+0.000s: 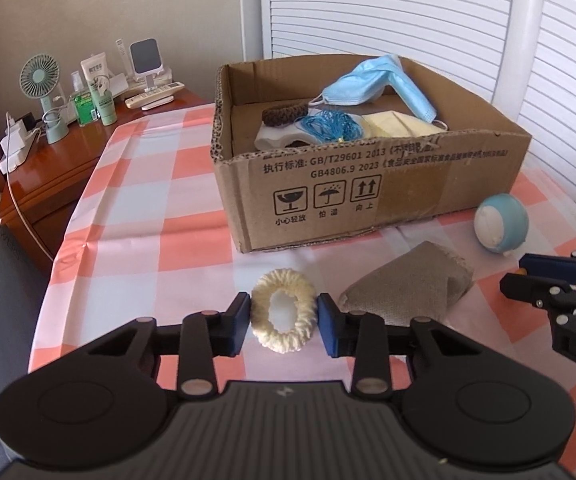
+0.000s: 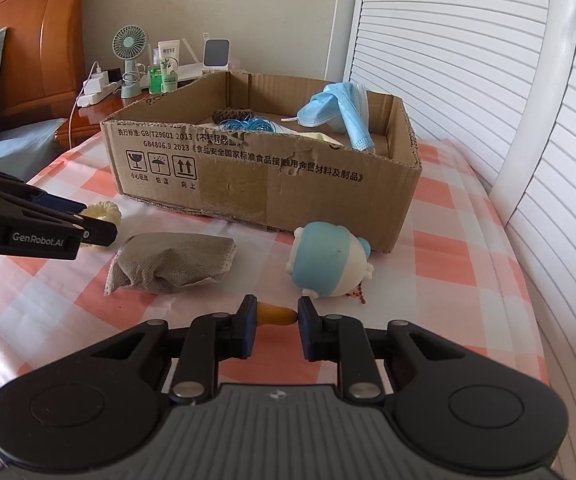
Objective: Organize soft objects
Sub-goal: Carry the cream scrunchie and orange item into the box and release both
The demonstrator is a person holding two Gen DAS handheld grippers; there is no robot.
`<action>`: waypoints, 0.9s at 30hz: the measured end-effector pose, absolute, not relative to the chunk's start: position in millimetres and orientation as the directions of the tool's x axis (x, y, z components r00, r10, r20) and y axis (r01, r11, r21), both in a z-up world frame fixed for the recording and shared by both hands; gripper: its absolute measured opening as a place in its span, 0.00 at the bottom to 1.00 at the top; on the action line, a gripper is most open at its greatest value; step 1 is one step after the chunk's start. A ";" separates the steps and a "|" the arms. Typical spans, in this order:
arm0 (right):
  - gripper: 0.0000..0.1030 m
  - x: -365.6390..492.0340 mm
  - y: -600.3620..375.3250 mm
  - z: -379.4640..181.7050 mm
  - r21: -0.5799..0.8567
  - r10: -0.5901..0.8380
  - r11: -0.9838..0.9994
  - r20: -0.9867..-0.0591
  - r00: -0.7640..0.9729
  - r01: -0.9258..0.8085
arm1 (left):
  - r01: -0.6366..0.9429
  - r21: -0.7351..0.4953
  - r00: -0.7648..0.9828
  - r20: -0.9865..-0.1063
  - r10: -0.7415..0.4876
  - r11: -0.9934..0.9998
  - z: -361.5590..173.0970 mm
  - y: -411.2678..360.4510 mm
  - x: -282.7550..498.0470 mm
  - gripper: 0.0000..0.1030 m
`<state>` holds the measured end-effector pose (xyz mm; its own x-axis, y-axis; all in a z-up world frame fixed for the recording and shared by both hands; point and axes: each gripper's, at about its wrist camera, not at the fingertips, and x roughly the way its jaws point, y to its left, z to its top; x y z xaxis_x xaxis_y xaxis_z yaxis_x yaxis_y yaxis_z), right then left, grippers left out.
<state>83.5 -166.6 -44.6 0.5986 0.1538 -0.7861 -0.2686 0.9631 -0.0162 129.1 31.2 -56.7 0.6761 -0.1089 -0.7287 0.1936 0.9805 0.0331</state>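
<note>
Standing on edge between left tongs (image 1: pixel 283 322): cream scrunchie (image 1: pixel 283 312), hole toward camera.

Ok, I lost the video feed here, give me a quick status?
Left gripper closed on cream hair tie. Right gripper pinching a small orange piece. Box ahead, path clear; grey pouch and toy still out.

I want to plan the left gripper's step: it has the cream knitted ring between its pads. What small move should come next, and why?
Probably lift the cream knitted ring and carry it toward the open cardboard box. The left gripper has its pads against the ring's sides, and soft items already lie in the box.
</note>
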 end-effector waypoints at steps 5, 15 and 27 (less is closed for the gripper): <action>0.25 80.7 -171.6 -33.0 -0.007 0.182 0.953 -0.785 0.593 -0.302 | 0.247 0.026 0.668 -0.728 -0.151 0.969 -38.7 34.0 122.3 0.34; 0.25 85.8 -189.4 11.3 0.028 0.249 0.939 -0.742 0.622 -0.342 | 0.338 0.030 0.708 -0.666 -0.233 0.941 19.9 27.5 132.9 0.34; 0.25 95.4 -191.8 42.0 -0.018 0.241 0.937 -0.686 0.687 -0.348 | 0.255 0.029 0.758 -0.626 -0.181 0.967 30.1 12.5 211.6 0.94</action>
<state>95.4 -191.8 42.0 0.6869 0.2412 -0.6856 -0.3475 0.9375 -0.0184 211.6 12.5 30.1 0.7585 -0.1813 -0.6260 0.2550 0.9665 0.0290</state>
